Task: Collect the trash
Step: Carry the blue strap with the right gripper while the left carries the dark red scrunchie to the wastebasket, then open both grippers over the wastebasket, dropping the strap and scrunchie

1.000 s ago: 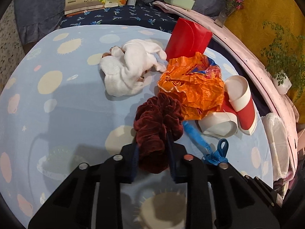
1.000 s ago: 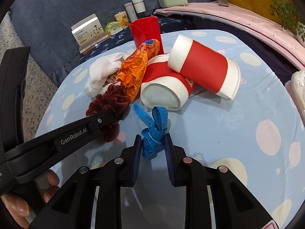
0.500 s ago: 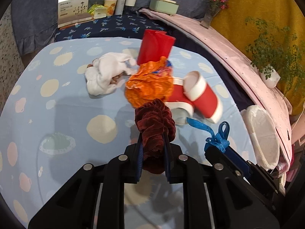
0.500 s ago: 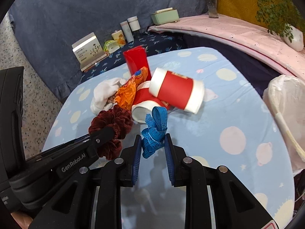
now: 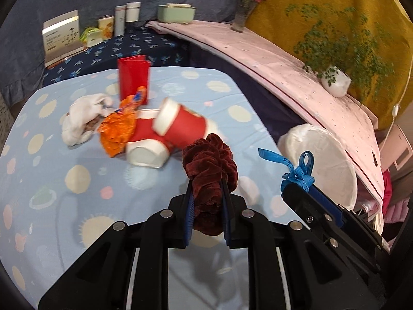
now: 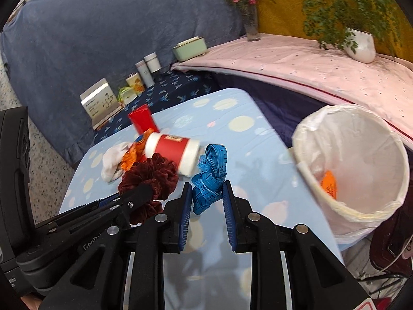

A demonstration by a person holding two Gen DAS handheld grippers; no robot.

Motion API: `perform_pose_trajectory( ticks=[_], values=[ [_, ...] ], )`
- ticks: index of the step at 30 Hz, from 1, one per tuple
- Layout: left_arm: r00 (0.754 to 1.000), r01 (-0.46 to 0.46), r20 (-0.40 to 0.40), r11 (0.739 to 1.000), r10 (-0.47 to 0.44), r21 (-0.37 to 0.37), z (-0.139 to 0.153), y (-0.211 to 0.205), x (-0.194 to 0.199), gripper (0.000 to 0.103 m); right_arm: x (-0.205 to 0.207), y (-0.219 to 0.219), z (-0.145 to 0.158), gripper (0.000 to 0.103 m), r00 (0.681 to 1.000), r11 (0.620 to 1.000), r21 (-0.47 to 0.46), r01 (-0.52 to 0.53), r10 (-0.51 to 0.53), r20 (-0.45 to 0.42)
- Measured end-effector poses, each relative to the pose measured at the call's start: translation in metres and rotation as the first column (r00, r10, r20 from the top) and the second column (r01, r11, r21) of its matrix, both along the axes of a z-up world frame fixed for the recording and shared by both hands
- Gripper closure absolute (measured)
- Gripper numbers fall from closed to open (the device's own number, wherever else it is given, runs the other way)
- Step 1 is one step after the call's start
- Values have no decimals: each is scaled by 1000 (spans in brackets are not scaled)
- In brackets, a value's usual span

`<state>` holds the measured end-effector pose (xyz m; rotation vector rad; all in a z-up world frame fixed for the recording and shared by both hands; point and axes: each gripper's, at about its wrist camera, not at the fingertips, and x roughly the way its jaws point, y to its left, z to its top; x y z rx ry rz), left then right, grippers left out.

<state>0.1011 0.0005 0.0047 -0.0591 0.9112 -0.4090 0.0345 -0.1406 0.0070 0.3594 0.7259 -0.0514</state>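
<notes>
My left gripper (image 5: pixel 206 193) is shut on a dark red velvet scrunchie (image 5: pixel 210 160), held above the light blue spotted table (image 5: pixel 77 206). My right gripper (image 6: pixel 207 191) is shut on a bunched blue measuring tape (image 6: pixel 210 173); tape and gripper also show in the left wrist view (image 5: pixel 296 173). The scrunchie shows in the right wrist view (image 6: pixel 152 175). A white-lined trash bin (image 6: pixel 361 155) stands off the table's right edge with an orange scrap (image 6: pixel 329 183) inside. Two red and white paper cups (image 5: pixel 178 126), an orange wrapper (image 5: pixel 117 131) and a white cloth (image 5: pixel 80 121) lie on the table.
A red folded card (image 5: pixel 134 80) stands behind the pile. Boxes and tins (image 5: pixel 103 33) sit on a dark blue shelf at the back. A pink-covered ledge (image 5: pixel 284 64) with a potted plant (image 5: pixel 335 82) and a flower vase (image 5: pixel 242 15) runs along the right.
Both grippers have lifted and swung right toward the bin, carrying the scrunchie and the tape away from the pile. The bin's inside has come into the right wrist view.
</notes>
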Motion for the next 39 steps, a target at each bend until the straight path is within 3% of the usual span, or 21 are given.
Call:
perform_pose_trajectory(
  ticks=[10,20,35,37,39],
  values=[
    [994,112,-5,993,-112,20,0,-74,-8,86,-23,-76,-8,80,991,990,34,136,-136,0],
    [971,240,-16,970,-240,25,-7,-147,-17,86,-42,-146,-24,80,962,960,62,273,-272,-21],
    [940,334,-65,942,-335,-15,-25,-216,-13,82,-50,-198,-40,80,936,933,79,352,-350,-42],
    [939,338,-60,941,-338,-15,-26,-217,-13,79,-49,-201,-40,80,935,932,79,355,-352,-40],
    [945,324,-49,946,-324,-1,-28,-216,-12,62,-48,-203,-41,79,934,930,80,358,-356,-39]
  ],
)
